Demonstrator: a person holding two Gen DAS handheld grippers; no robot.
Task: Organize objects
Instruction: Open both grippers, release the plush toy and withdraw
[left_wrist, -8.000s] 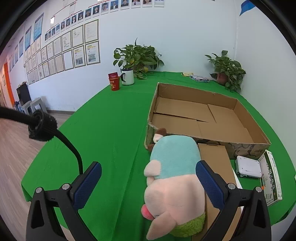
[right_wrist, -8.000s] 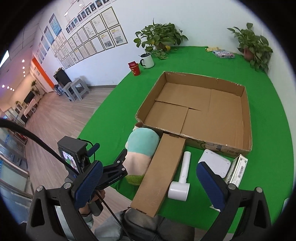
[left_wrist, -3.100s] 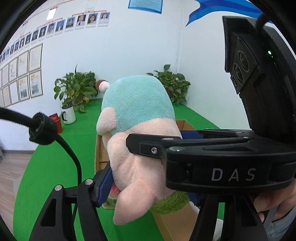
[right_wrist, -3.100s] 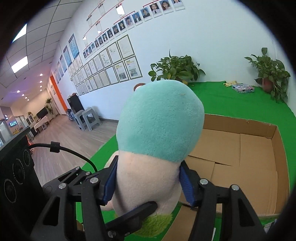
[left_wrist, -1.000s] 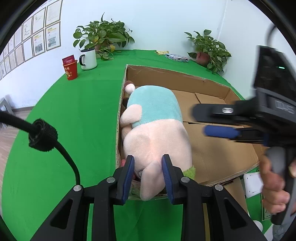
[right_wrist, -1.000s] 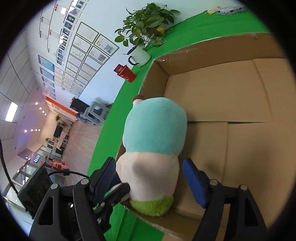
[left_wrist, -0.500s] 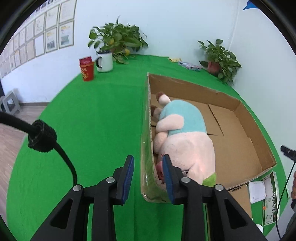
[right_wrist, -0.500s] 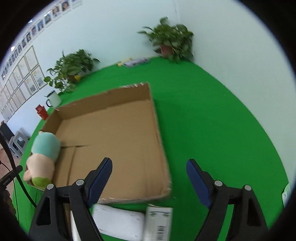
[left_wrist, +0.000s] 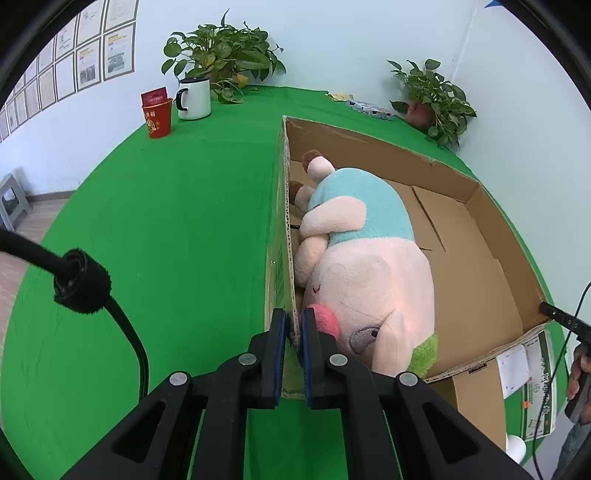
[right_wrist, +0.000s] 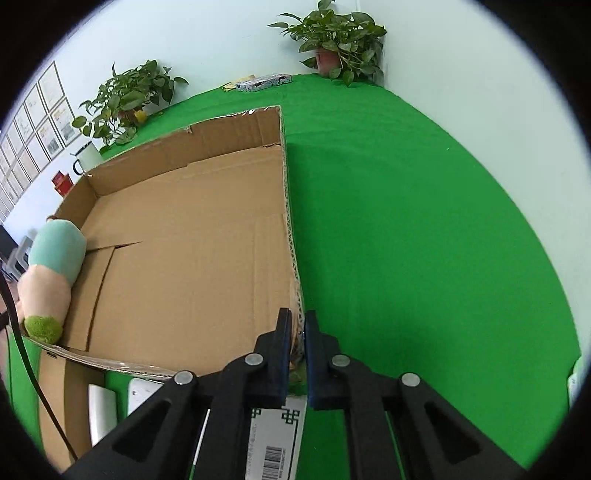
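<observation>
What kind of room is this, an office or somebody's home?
Most likely an office or workplace. Rows of framed certificates hang on the wall, potted plants sit in the corners, and the wide table is covered in green cloth like a staged work area.

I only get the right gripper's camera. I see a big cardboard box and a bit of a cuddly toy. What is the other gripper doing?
Observer: The left gripper is shut on the box's left wall.
Operator: Does the toy have a face?
Observer: Yes. The toy has a pink cheek and lies on its side.
Operator: What's left of the box?
Observer: A red cup beside a white mug.
</observation>
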